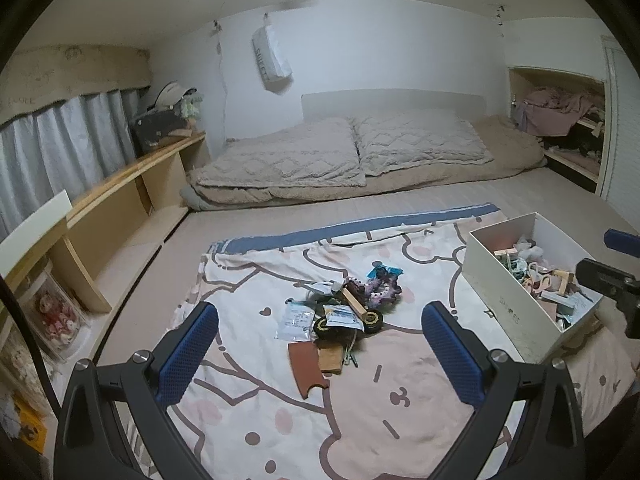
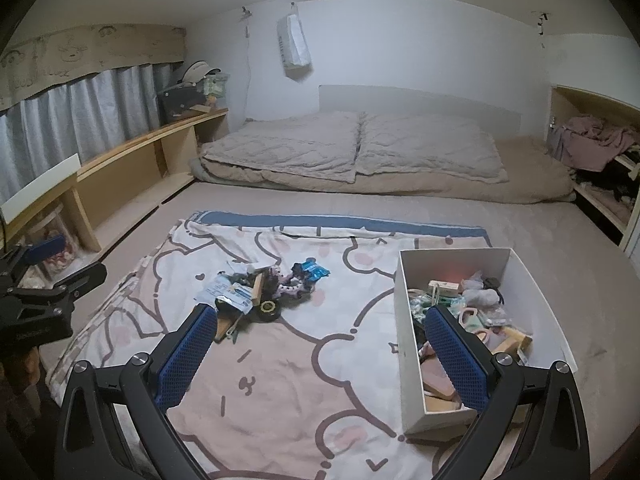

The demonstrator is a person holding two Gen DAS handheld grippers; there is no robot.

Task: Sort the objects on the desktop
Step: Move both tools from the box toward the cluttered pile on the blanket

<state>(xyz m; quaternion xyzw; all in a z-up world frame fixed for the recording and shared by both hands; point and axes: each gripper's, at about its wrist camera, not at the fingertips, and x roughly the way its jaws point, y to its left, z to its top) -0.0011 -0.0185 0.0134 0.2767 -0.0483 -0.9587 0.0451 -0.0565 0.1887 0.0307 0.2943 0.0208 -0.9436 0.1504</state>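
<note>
Left wrist view: the left gripper (image 1: 320,352) hangs with jaws spread wide and empty above a heap of small objects (image 1: 340,304) on the cartoon-print blanket (image 1: 260,420), with the white box (image 1: 516,312) of sorted items to the right of the heap. Right wrist view: the right gripper (image 2: 320,356) is likewise wide open and empty, its right finger (image 2: 456,360) over the box (image 2: 404,344), the heap (image 2: 264,288) lying ahead to the left.

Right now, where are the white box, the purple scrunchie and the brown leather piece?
white box (image 2: 404,344), right wrist view, on its near left wall.
purple scrunchie (image 1: 385,289), left wrist view, on its ruffled ring.
brown leather piece (image 1: 306,368), left wrist view, on its flat middle.
</note>
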